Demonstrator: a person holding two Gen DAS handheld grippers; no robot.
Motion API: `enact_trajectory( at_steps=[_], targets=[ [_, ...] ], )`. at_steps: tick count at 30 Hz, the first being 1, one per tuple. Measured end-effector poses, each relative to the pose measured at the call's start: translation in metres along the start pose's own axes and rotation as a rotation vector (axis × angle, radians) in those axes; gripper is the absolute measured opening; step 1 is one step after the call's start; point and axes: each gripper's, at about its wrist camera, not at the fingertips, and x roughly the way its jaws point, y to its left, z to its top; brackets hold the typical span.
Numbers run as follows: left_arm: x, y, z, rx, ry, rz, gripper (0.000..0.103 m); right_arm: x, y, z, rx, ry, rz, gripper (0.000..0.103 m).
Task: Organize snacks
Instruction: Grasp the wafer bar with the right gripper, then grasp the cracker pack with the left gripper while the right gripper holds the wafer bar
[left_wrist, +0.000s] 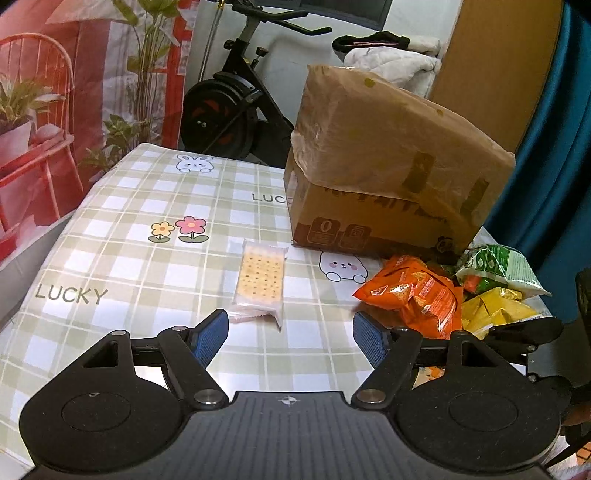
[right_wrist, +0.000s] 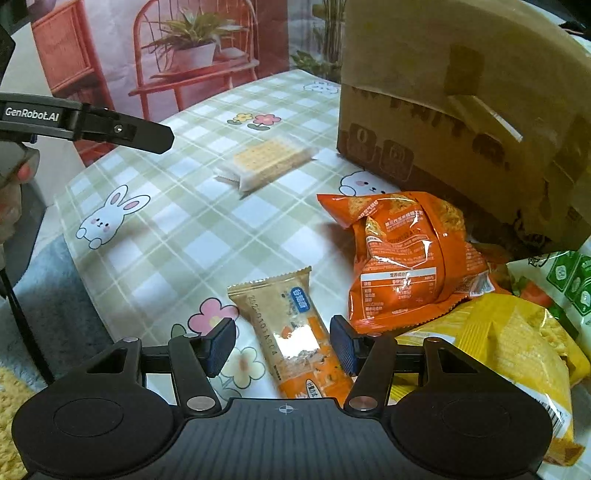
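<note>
My left gripper (left_wrist: 290, 334), jaws wide apart and empty, above the checked tablecloth (left_wrist: 122, 266). Just ahead lies a clear-wrapped cracker pack (left_wrist: 258, 282). Behind stands a cardboard box (left_wrist: 388, 177); to its right, orange (left_wrist: 413, 291), yellow (left_wrist: 495, 308) and green snack bags (left_wrist: 498, 266) heaped together.

We read "LUCKY" on green-checked plastic tablecloth (left_wrist: 70, 295) | "GenRobot.AI" on black left gripper finger (right_wrist: 33, 113) | "0" on brown cardboard box (left_wrist: 325, 226).
</note>
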Motion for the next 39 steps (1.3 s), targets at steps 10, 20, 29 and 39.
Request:
enact_trajectory(
  at_steps=[10, 20, 29, 39],
  targets=[
    [0.001, -0.003, -0.003, 0.012, 0.006, -0.012, 0.076, 0.016, -0.008, 0.009, 0.044, 0.011, 0.031, 0.037],
    [0.005, 0.008, 0.0, -0.019, 0.016, 0.009, 0.076, 0.039, -0.023, 0.04, 0.171, -0.081, 0.058, 0.036],
    [0.02, 0.015, 0.005, -0.015, 0.031, 0.035, 0.075, 0.04, -0.013, 0.029, 0.121, -0.055, 0.048, 0.044],
    [0.069, 0.025, 0.026, 0.034, 0.056, 0.081, 0.067, 0.046, -0.012, 0.027, 0.12, -0.061, 0.034, 0.033]
  ],
)
